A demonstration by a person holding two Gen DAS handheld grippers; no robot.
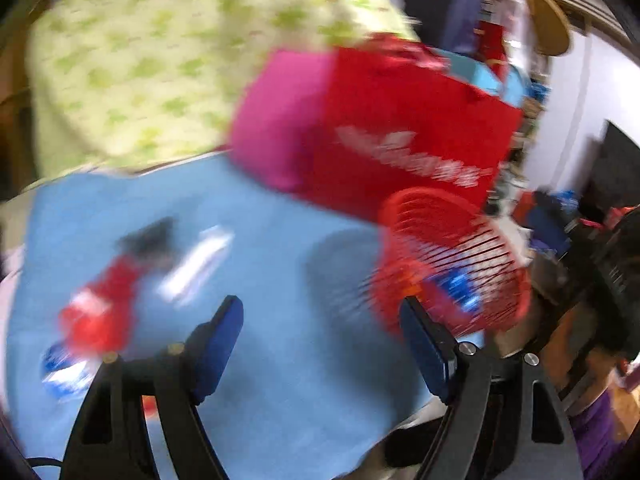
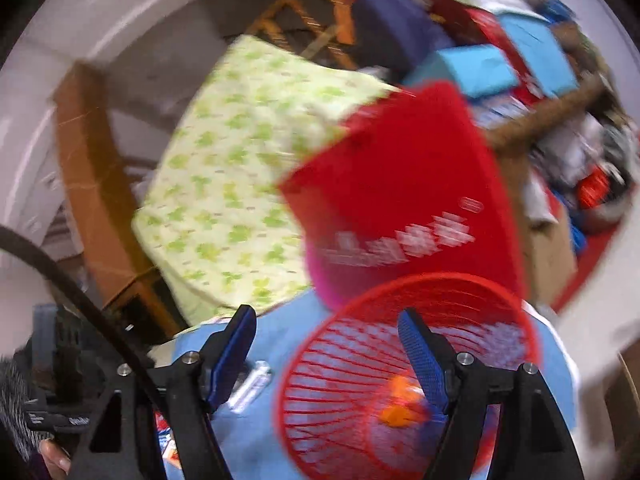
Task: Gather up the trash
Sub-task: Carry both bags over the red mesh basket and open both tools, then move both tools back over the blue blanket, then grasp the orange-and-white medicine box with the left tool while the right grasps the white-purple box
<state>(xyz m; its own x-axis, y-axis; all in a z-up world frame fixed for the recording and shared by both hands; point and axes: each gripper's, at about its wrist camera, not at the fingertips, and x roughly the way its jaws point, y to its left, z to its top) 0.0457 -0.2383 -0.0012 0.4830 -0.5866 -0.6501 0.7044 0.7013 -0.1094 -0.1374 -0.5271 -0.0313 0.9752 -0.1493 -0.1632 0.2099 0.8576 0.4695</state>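
Note:
Both views are motion-blurred. A red slatted basket (image 1: 452, 264) stands on a blue cloth (image 1: 260, 280), with a blue wrapper (image 1: 460, 288) inside; the right wrist view shows the basket (image 2: 404, 372) holding an orange piece (image 2: 400, 400). On the cloth lie a red wrapper (image 1: 100, 308), a blue-white wrapper (image 1: 64, 372), a black piece (image 1: 148, 236) and a clear white wrapper (image 1: 196, 264), also seen in the right wrist view (image 2: 250, 386). My left gripper (image 1: 320, 344) is open and empty above the cloth. My right gripper (image 2: 326, 356) is open and empty at the basket's rim.
A red and pink paper bag (image 1: 380, 128) stands behind the basket. A green-patterned cushion (image 1: 160, 60) leans at the back. Boxes and clutter (image 2: 520, 72) pile up to the right. A wooden chair frame (image 2: 88, 168) stands at left.

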